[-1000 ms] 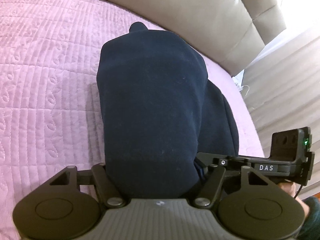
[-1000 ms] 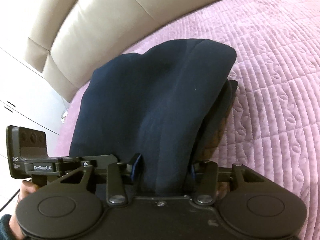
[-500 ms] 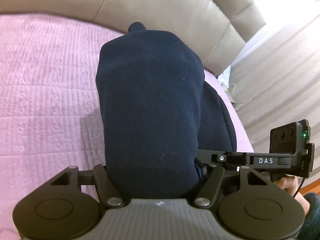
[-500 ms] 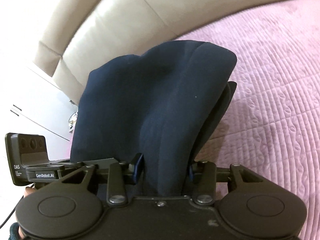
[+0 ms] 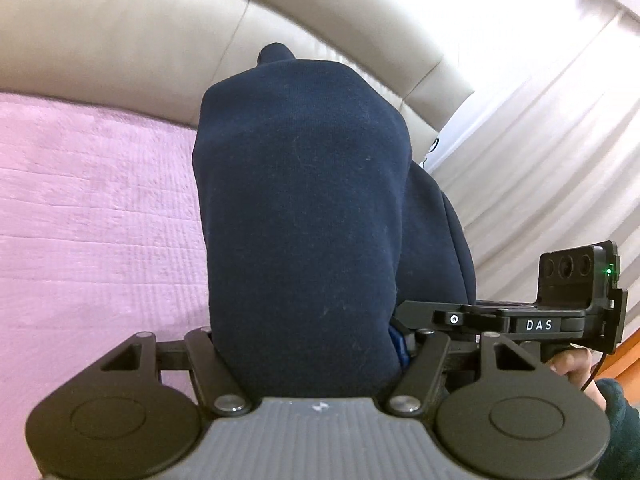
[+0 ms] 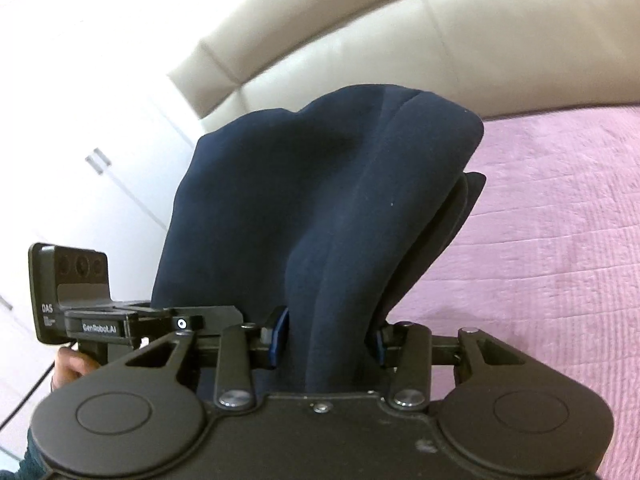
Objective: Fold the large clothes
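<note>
A dark navy garment (image 5: 304, 216) hangs bunched and lifted off the pink quilted bed (image 5: 88, 232). My left gripper (image 5: 308, 344) is shut on one part of it, the cloth hiding both fingertips. In the right wrist view the same navy garment (image 6: 320, 208) rises in thick folds from my right gripper (image 6: 328, 340), which is shut on it; blue pads (image 6: 280, 334) show at either side of the cloth. Each view shows the other gripper beside it, the right gripper's body (image 5: 560, 312) and the left gripper's body (image 6: 80, 304).
A beige padded headboard (image 5: 160, 28) runs along the far edge of the bed, also in the right wrist view (image 6: 400, 32). Pale curtains (image 5: 560, 152) hang at the right. White cabinet doors (image 6: 80, 128) stand at the left. The pink quilt (image 6: 560, 240) spreads right.
Both grippers have risen and tilted up with the garment: the headboard now fills more of each view and less bed shows. The grip on the cloth is unchanged.
</note>
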`<action>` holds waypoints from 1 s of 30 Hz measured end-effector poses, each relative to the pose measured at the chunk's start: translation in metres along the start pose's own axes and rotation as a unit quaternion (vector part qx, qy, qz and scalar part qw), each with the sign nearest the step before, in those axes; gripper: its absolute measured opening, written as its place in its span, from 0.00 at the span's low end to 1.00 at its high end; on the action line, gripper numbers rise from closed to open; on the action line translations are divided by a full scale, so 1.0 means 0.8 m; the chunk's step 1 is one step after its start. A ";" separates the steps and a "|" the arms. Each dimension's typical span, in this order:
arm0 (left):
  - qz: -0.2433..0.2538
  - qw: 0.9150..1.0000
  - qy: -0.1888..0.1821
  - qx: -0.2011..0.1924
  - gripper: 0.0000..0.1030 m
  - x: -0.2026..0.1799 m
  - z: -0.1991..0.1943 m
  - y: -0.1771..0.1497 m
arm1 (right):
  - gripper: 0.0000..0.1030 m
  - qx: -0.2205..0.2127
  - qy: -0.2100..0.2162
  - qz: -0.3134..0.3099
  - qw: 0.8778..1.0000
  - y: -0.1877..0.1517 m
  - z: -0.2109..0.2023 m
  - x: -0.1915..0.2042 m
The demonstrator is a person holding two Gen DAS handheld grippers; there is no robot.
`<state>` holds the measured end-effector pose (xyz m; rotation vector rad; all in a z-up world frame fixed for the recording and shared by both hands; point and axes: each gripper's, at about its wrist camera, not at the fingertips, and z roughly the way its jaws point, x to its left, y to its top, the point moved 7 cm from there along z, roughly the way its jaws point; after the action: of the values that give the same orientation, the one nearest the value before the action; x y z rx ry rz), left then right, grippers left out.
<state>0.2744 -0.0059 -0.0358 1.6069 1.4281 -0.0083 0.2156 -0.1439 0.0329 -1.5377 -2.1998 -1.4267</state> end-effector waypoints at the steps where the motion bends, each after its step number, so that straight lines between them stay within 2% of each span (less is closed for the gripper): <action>1: 0.001 1.000 0.005 -0.002 0.66 -0.002 -0.017 -0.008 | 0.48 0.003 0.006 0.000 1.000 -0.007 0.001 0.005; 5: 0.002 1.000 0.026 0.000 0.68 0.005 -0.055 -0.052 | 0.48 0.026 0.033 0.031 0.999 -0.051 0.021 0.003; 8: -0.023 0.999 0.037 0.009 0.69 0.027 -0.058 -0.094 | 0.48 0.050 0.026 0.059 0.997 -0.086 0.051 -0.017; 10: -0.040 0.998 0.039 0.024 0.69 0.047 -0.042 -0.116 | 0.48 0.063 0.010 0.080 0.995 -0.105 0.069 -0.037; 14: -0.066 0.994 0.060 0.061 0.73 0.096 0.020 -0.145 | 0.48 0.068 -0.027 0.070 0.995 -0.121 0.112 -0.097; 16: -0.096 0.989 0.080 0.084 0.73 0.125 0.053 -0.163 | 0.49 0.062 -0.074 0.094 0.991 -0.125 0.127 -0.154; 17: -0.106 0.985 0.091 0.100 0.73 0.142 0.067 -0.174 | 0.49 0.054 -0.121 0.103 0.986 -0.126 0.129 -0.187; 18: -0.107 0.982 0.110 0.111 0.77 0.159 0.077 -0.185 | 0.52 0.057 -0.184 0.104 0.976 -0.129 0.126 -0.225; 19: -0.110 0.982 0.118 0.097 0.84 0.169 0.076 -0.190 | 0.52 0.065 -0.215 0.107 0.968 -0.132 0.120 -0.247; 20: -0.126 0.981 0.120 0.084 0.86 0.178 0.069 -0.192 | 0.52 0.062 -0.206 0.117 0.970 -0.133 0.110 -0.259; 22: -0.148 0.979 0.115 0.077 0.87 0.183 0.053 -0.193 | 0.52 0.035 -0.159 0.132 0.978 -0.131 0.077 -0.256; 23: -0.147 0.979 0.120 0.077 0.88 0.182 0.045 -0.194 | 0.55 0.023 -0.139 0.122 0.982 -0.128 0.067 -0.238; 25: -0.133 0.980 0.122 0.085 0.90 0.173 0.034 -0.194 | 0.84 0.002 -0.111 0.064 0.992 -0.120 0.052 -0.190; 27: -0.112 0.980 0.133 0.101 0.94 0.164 0.035 -0.195 | 0.84 0.001 -0.092 0.006 0.996 -0.128 0.054 -0.141; 29: -0.093 0.979 0.146 0.109 0.97 0.149 0.037 -0.203 | 0.85 0.030 -0.095 -0.062 0.993 -0.144 0.075 -0.104; 30: -0.082 0.979 0.151 0.113 0.99 0.146 0.030 -0.216 | 0.85 0.058 -0.110 -0.102 0.987 -0.160 0.094 -0.089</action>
<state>0.1914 0.0446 -0.2219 1.7236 1.8479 -0.0235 0.1807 -0.1438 -0.1278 -1.5331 -2.5852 -1.2004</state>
